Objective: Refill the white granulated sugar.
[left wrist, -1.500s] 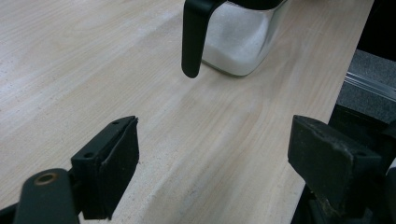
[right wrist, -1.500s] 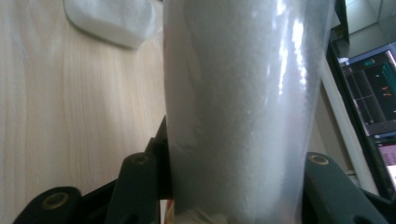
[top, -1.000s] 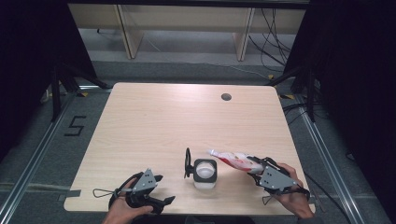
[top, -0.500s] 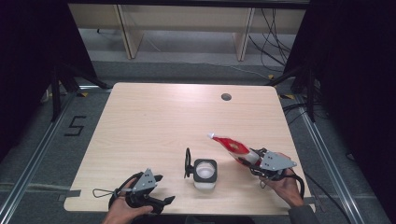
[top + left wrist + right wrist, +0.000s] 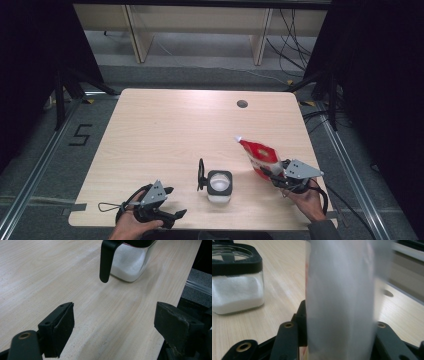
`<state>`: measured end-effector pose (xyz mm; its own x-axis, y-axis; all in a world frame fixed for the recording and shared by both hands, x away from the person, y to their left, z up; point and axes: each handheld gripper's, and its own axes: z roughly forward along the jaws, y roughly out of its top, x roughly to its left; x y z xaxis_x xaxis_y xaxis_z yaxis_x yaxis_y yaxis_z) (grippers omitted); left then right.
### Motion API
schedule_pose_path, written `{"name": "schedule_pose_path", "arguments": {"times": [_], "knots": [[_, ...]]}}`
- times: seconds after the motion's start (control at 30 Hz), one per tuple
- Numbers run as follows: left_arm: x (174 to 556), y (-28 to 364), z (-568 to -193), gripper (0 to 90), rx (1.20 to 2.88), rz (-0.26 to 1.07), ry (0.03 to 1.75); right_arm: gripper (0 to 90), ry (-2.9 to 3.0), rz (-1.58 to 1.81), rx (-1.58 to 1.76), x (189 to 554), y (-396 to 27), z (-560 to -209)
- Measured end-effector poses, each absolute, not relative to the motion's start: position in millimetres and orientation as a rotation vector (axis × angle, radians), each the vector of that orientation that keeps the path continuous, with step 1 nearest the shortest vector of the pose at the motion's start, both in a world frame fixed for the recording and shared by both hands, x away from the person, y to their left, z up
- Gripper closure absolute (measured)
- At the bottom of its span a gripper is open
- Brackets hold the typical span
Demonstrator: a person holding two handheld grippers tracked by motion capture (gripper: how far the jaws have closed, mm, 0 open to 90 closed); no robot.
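Right gripper (image 5: 272, 172) clamps red pouch (image 5: 259, 156), print unreadable; left gripper (image 5: 172, 202) released, near table's (image 5: 165, 125) front edge, jar (image 5: 219, 186) between.

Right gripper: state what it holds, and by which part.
The right gripper is shut on the red-and-white pouch, gripping its lower end; the spout end points away.

Red pouch held beside open jar

The right gripper (image 5: 274, 174) grips a red-and-white pouch (image 5: 258, 154), apparently tilted, near the square glass jar (image 5: 220, 185); the left gripper (image 5: 172, 202) rests on the wooden table (image 5: 165, 130).
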<state>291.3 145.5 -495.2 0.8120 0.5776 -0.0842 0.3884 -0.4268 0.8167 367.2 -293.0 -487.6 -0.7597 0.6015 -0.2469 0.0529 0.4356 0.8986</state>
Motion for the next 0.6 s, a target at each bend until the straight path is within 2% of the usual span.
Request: {"name": "schedule_pose_path", "arguments": {"times": [0.33, 0.4, 0.6], "knots": [[292.5, 145.8, -494.9, 16.2, 2.055, 0.261, 0.734, 59.6, 2.132, 1.341, 0.650, 360.5, -305.6, -487.5], [294.7, 149.7, -493.6, 16.2, 2.100, 0.292, 0.697, 59.1, 2.117, 1.341, 0.677, 359.3, -309.5, -488.3], [292.9, 148.0, -493.6, 16.2, 2.072, 0.283, 0.738, 55.7, 2.086, 1.367, 0.734, 357.1, -317.4, -488.8]]}}
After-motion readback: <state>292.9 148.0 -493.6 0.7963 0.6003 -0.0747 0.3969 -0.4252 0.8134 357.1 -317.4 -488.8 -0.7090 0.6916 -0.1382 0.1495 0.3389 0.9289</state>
